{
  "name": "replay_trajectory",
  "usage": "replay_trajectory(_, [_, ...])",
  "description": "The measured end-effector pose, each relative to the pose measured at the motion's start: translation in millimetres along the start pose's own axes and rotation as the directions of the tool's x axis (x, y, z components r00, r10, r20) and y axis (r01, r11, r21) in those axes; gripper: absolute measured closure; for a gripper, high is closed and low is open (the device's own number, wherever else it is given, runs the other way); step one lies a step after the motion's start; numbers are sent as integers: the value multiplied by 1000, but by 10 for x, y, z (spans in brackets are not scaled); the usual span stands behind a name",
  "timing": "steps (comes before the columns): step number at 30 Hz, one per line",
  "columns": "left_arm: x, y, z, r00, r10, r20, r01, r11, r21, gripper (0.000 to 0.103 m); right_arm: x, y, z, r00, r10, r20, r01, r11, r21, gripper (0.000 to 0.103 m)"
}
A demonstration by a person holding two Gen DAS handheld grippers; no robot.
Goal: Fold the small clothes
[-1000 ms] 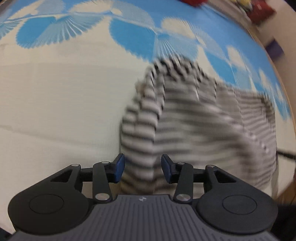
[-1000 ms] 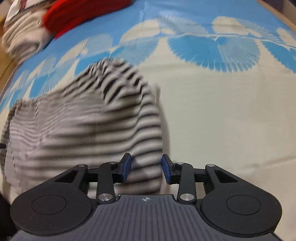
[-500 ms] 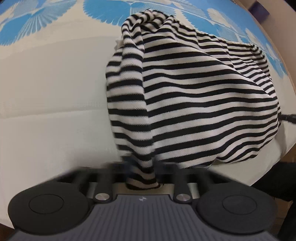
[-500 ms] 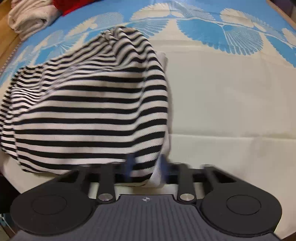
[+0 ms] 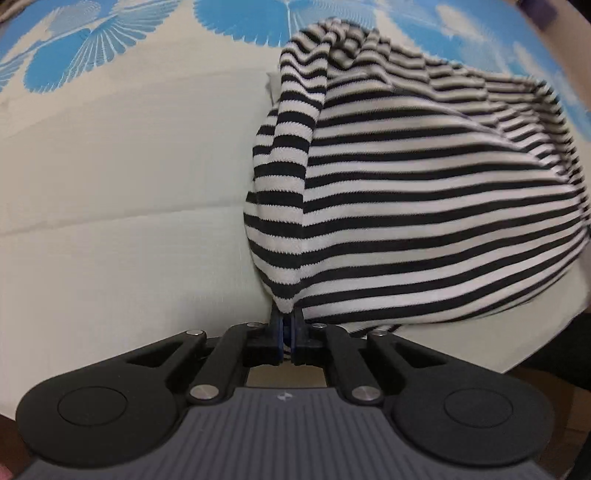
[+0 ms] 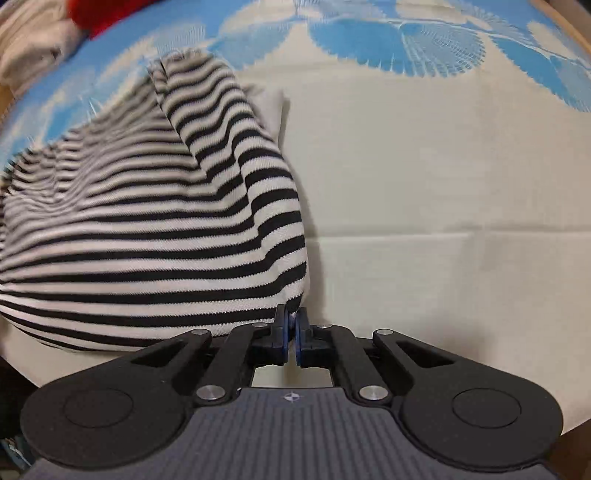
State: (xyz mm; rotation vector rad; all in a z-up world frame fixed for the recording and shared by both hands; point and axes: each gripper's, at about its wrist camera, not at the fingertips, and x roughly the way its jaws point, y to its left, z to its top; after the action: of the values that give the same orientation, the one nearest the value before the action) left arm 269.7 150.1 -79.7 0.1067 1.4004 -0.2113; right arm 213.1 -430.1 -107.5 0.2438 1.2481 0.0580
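Observation:
A black-and-white striped garment (image 5: pixel 424 206) lies bunched on the cream and blue patterned cloth (image 5: pixel 110 184). My left gripper (image 5: pixel 286 321) is shut on the garment's near left corner, which rises from between its blue pads. In the right wrist view the same striped garment (image 6: pixel 147 236) spreads to the left. My right gripper (image 6: pixel 291 321) is shut on its near right corner. The cloth pinched inside both sets of pads is hidden.
A red item (image 6: pixel 103 14) and a beige folded cloth (image 6: pixel 33 48) lie at the far left in the right wrist view. The table's edge (image 5: pixel 535 354) drops off at the near right in the left wrist view. Cream cloth (image 6: pixel 443 203) stretches to the right.
Both grippers were open a second ago with the garment between their fingers. They have since closed on its near corners, and the garment now sits pulled up at both pinch points.

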Motion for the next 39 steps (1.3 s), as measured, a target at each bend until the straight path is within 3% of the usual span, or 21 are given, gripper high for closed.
replay_trajectory(2, [-62,-27,85,999,26,37,-26,1000,-15,91,-70,23,50,999,-20,50,19,999,26,99])
replay_trajectory(3, [-147,-36,131,995,38,89,-36,999,-29,88,-127,36,64,995,-40,95,37,999,29,93])
replay_trajectory(5, [-314,-53,184,980,-2,198,11,999,-45,78,-290,102,104,973,-53,225,54,999,2,83])
replay_trajectory(7, [-382,-129,245,961,-86,263,96,995,-25,76,-359,161,118,956,14,294,0,999,-46,78])
replay_trajectory(9, [-353,-285,290,953,-143,266,137,990,43,76,-297,286,123,955,102,280,-72,991,-116,77])
replay_trajectory(11, [-261,-459,314,954,-160,252,137,985,108,75,-163,451,125,962,139,234,-95,977,-190,76])
replay_trajectory(13, [-114,-611,356,961,-161,224,131,981,141,74,43,601,140,980,106,167,-65,970,-233,73])
replay_trajectory(16, [158,-681,374,976,-123,180,100,986,132,69,368,725,136,997,-44,69,62,955,-290,71])
replay_trajectory(19, [284,-627,444,981,-119,150,108,991,83,66,343,756,228,995,-53,81,74,959,-273,68])
replay_trajectory(21, [238,-546,507,968,-191,163,188,982,32,67,185,784,305,989,-15,148,50,970,-238,68])
replay_trajectory(24, [87,-563,609,934,-255,250,254,967,36,67,-36,929,394,950,155,270,-88,966,-244,67])
replay_trajectory(26, [79,-659,659,919,-297,258,288,955,74,67,-24,1088,428,924,281,259,-207,938,-279,66])
replay_trajectory(28, [167,-830,727,931,-277,238,250,958,138,67,121,1254,469,923,315,218,-240,919,-313,66])
replay_trajectory(30, [272,-969,755,949,-218,229,179,968,178,67,329,1422,531,950,259,174,-188,921,-342,66])
replay_trajectory(32, [372,-1003,831,955,-177,238,141,977,161,67,498,1500,612,967,185,173,-119,934,-337,66])
replay_trajectory(36, [366,-897,1023,945,-148,293,137,989,57,67,642,1432,819,970,60,234,-7,975,-221,66])
replay_trajectory(39, [353,-810,1122,947,-115,298,121,993,-1,69,703,1286,968,970,-31,241,61,991,-116,66])
